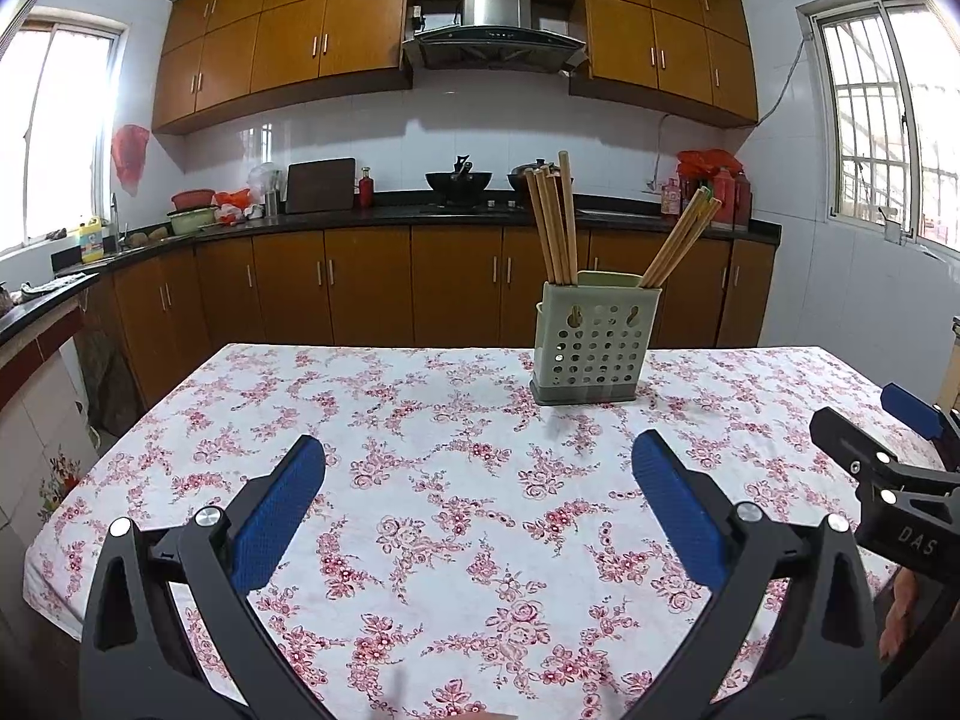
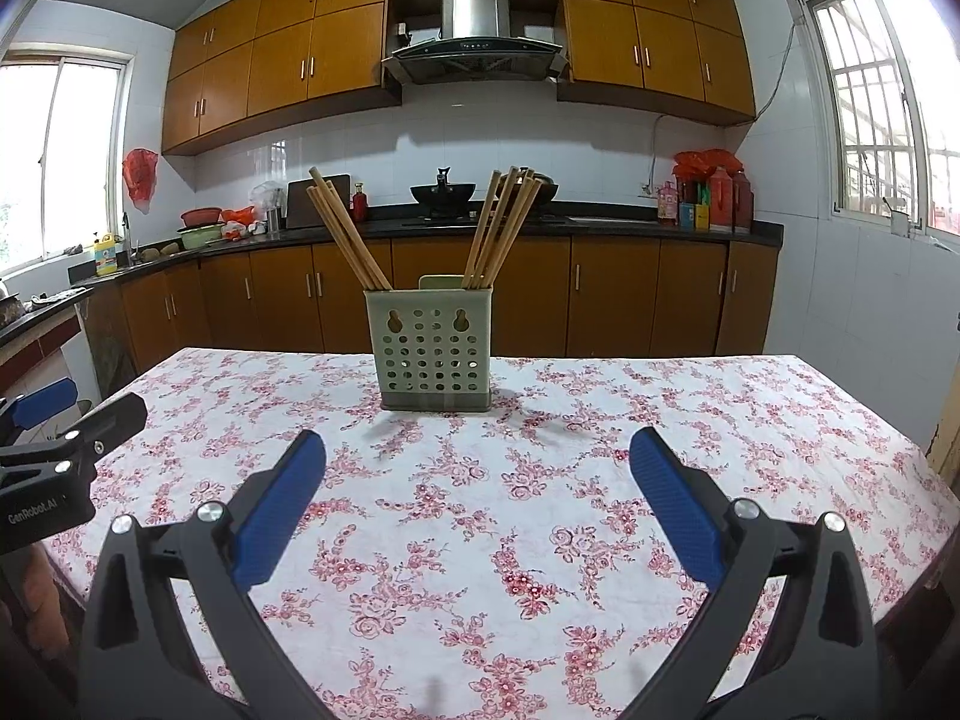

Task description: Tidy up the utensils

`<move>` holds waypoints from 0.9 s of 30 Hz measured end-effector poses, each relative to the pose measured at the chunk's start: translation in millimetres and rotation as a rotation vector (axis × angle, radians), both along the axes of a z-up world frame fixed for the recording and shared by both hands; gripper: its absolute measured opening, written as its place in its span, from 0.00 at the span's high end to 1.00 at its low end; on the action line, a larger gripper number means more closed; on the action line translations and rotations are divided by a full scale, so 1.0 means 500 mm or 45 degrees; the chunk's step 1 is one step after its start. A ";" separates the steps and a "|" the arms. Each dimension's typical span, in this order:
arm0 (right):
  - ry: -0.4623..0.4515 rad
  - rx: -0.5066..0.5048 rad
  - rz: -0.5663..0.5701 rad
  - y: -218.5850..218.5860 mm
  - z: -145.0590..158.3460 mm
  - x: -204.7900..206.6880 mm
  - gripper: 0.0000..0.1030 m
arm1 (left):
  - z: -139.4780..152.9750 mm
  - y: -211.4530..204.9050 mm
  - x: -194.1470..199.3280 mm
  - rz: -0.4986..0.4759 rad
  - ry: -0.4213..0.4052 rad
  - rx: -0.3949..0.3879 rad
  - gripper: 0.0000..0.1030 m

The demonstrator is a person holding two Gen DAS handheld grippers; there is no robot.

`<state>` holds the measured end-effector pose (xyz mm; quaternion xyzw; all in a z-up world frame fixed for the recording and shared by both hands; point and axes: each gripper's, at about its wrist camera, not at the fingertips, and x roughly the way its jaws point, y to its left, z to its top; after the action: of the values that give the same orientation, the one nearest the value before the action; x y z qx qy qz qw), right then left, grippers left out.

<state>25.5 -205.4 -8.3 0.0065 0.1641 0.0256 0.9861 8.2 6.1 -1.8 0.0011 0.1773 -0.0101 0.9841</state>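
1. The left gripper (image 1: 479,483) hangs over the table (image 1: 180,420) with its fingers wide apart and nothing between them, short of the utensil holder (image 1: 591,345).
2. The holder stands upright on the far middle of the table, two bundles of chopsticks (image 1: 555,222) leaning out of it — one to each side.
3. The right gripper (image 2: 477,483) is likewise spread and empty, facing the holder squarely.
4. Risk, as I judge it: the holder looks light and top-heavy, so a gripper brushing a leaning bundle could tip it or spill the sticks.
5. The left wrist view shows a hand (image 1: 900,612) behind the right gripper — the right wrist view shows none clearly.
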 end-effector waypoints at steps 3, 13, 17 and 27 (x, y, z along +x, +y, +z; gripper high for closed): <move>-0.001 0.001 0.000 0.000 0.000 0.000 0.04 | 0.000 0.000 0.000 0.001 -0.002 0.000 0.02; 0.000 0.001 0.001 -0.001 0.000 0.000 0.04 | -0.002 -0.002 0.000 -0.001 0.000 -0.001 0.02; 0.000 0.001 0.001 -0.001 0.000 0.000 0.04 | -0.003 -0.003 0.000 -0.002 0.003 -0.004 0.02; 0.001 0.002 0.001 -0.001 0.000 0.000 0.04 | -0.006 -0.006 0.001 -0.004 0.007 -0.009 0.02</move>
<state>25.5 -205.9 -8.1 0.0071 0.1644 0.0261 0.9860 8.7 3.2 -4.7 -0.0021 0.1801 -0.0122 0.9836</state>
